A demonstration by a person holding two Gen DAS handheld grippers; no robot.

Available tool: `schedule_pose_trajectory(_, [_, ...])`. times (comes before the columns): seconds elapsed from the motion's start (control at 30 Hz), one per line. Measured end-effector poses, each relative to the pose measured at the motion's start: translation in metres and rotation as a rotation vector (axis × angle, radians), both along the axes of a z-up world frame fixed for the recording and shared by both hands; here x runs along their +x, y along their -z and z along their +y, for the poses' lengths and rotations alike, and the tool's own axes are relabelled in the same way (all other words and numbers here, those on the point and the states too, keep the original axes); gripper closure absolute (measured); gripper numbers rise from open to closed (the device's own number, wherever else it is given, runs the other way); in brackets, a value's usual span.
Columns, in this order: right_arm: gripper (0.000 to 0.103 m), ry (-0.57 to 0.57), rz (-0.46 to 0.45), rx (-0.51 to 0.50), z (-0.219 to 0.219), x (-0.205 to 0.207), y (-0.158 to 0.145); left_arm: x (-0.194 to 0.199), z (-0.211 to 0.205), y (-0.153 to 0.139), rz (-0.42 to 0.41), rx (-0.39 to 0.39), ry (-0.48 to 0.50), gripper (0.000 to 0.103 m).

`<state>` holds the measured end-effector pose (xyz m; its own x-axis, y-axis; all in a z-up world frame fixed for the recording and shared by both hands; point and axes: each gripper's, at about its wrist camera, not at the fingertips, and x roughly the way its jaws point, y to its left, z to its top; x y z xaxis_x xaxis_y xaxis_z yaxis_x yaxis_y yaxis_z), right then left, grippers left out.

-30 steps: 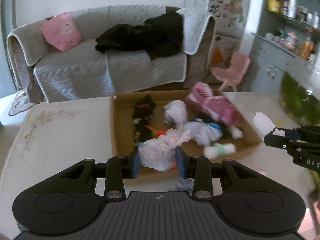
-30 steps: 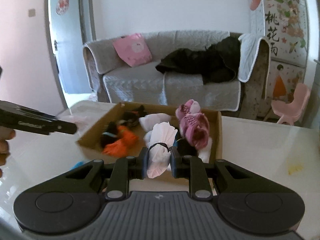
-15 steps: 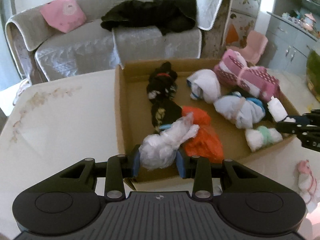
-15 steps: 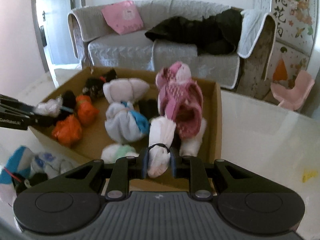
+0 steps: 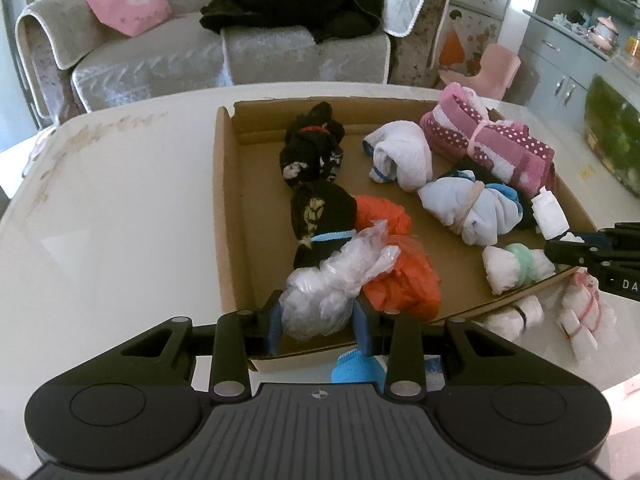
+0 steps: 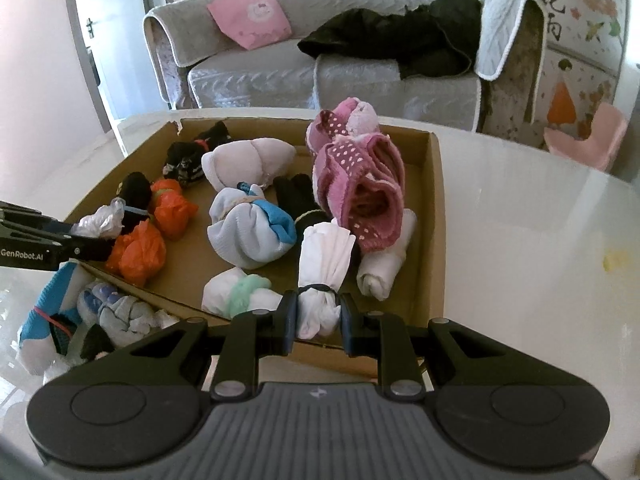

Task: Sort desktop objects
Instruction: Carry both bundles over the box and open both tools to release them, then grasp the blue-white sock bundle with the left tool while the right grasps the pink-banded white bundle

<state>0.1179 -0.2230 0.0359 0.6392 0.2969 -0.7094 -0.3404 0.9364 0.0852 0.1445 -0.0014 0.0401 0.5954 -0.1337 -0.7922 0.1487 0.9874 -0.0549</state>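
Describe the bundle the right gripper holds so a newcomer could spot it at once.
Start at the cardboard box on the white table. At its near edge, the right gripper clamps a white cloth bundle. A black band cinches it, unlike its mint-banded neighbour.

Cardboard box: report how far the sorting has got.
Done: the cardboard box already holds several bundles, among them a pink dotted roll and orange bags. In hand: the left gripper carries a clear plastic bag, the right gripper a white bundle. Left: bundles on the table outside, like the blue-and-white socks.
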Motion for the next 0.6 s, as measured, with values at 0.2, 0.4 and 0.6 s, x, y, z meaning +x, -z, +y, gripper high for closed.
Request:
schedule_pose_trajectory(0.2, [0.081,0.022,0.017,0.051,-0.007,-0.034,0.001,-0.035,-0.002,-0.001,-0.002,-0.005,0.006,0.060])
schedule_pose_trajectory(0.4, [0.070,0.030,-0.007,0.023,-0.004,-0.027,-0.006,-0.043,-0.003,-0.007,-0.014,0.012,0.012,0.050])
schedule_pose_trajectory(0.6, [0.050,0.056,-0.088,0.057,-0.011,-0.026,-0.028,-0.054,0.007,-0.039,-0.116,-0.011,-0.018,0.024])
